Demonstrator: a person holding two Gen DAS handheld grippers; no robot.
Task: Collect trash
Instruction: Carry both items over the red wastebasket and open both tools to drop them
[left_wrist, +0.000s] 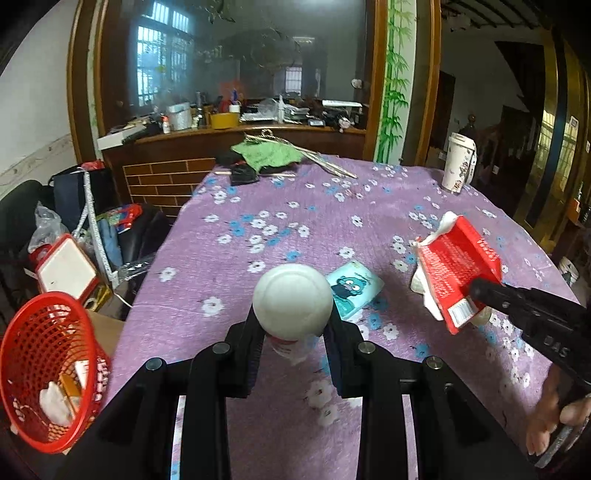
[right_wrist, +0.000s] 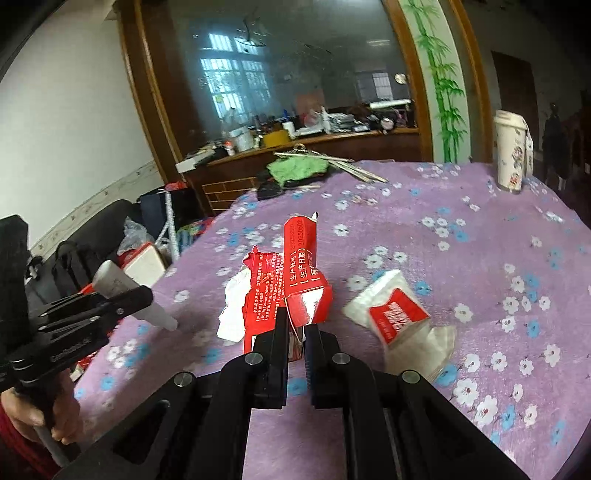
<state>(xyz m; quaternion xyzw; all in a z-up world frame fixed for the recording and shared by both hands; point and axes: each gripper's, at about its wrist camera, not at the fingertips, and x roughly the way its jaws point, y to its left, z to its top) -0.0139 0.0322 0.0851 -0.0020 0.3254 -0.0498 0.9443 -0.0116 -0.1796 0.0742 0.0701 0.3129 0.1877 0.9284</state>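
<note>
left gripper (left_wrist: 293, 325): matte blk, two flat fingers w/ ribbed inner pads, angular linkage arms fanning back.
right gripper (right_wrist: 295, 328): same blk build, narrow fingers.
screws: round silver pivot bolts, four showing per gripper.
markings: pale embossed lettering on side of body, too blurred to read.
handle: grey grip bar below the body.
sleeve (right_wrist: 14, 443): red, showing at wrist.

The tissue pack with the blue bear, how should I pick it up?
The tissue pack lies flat on the tablecloth, so come from above and pinch across its narrow width with the fingers. The soft wrapper should squash into a grip. Both grippers are full now, so one would need emptying first.
</note>
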